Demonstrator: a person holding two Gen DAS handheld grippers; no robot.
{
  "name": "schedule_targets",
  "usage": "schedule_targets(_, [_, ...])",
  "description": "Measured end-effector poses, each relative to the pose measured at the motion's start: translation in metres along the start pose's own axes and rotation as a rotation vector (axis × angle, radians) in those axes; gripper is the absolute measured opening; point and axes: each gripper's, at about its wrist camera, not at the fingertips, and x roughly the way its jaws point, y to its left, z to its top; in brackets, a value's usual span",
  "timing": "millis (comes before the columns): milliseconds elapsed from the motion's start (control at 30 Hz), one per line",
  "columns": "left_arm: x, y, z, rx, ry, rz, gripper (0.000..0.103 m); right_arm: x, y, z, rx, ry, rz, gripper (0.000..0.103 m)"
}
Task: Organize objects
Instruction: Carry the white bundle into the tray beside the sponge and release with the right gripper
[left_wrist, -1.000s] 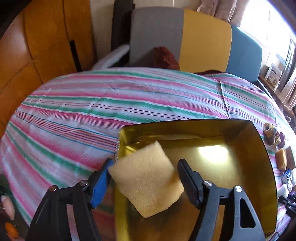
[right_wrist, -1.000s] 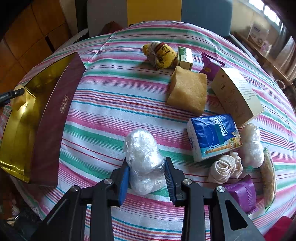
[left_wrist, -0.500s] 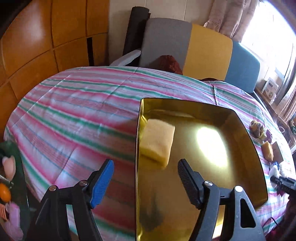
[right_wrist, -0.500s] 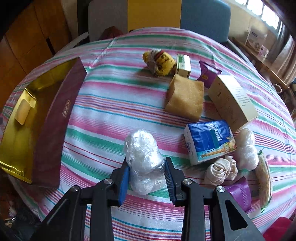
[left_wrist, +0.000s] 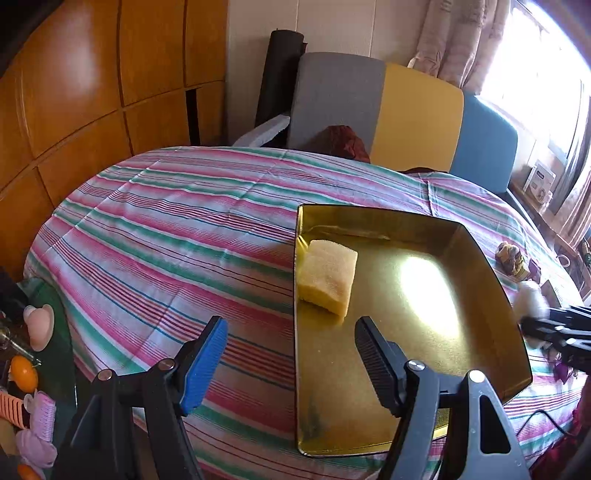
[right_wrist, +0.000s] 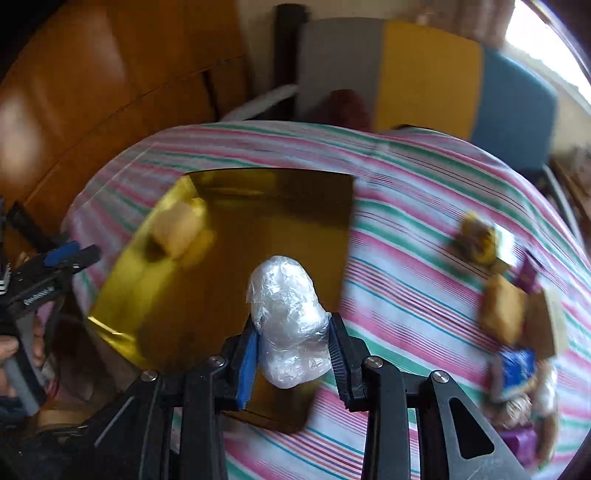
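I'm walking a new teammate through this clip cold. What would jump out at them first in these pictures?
Probably the shiny gold tray on the striped tablecloth, with a lone yellow sponge lying near its far left corner. Next, the plastic-wrapped bundle clamped in the right hand-held gripper, held above the tray's near edge. The left hand-held gripper is open and holds nothing, straddling the tray's left rim.

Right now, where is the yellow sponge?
The yellow sponge lies inside the gold tray, near its far left corner against the left wall, ahead of the open left tongs.
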Motion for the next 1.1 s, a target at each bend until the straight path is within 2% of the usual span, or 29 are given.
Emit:
schedule_targets(133, [-0.002, 0.009, -0.001, -0.016, -0.005, 0.009, 0.073, 0.042, 0.057, 0.027, -0.123, 0.087, 0.099, 0.036])
schedule_targets(300, [-0.004, 0.021, -0.001, -0.038, -0.012, 0.02, 0.073, 0.097, 0.107, 0.051, -0.204, 0.189, 0.147, 0.036])
schedule_targets(433, [-0.002, 0.029, -0.001, -0.054, -0.007, 0.028, 0.073, 0.131, 0.134, 0.071, -0.237, 0.211, 0.11, 0.036])
schedule_targets(633, [0.002, 0.034, -0.003, -0.07, 0.004, 0.029, 0.073, 0.172, 0.14, 0.102, -0.187, 0.206, 0.011, 0.036])
schedule_targets(767, [0.0, 0.035, -0.003, -0.072, 0.0, 0.025, 0.073, 0.17, 0.126, 0.114, -0.104, 0.163, 0.035, 0.039])
schedule_targets(867, [-0.001, 0.034, -0.002, -0.073, -0.003, 0.021, 0.073, 0.155, 0.12, 0.113, -0.088, 0.116, 0.062, 0.058])
schedule_targets(1100, [-0.009, 0.028, -0.002, -0.059, -0.016, 0.011, 0.073, 0.108, 0.107, 0.096, -0.027, 0.032, 0.096, 0.07])
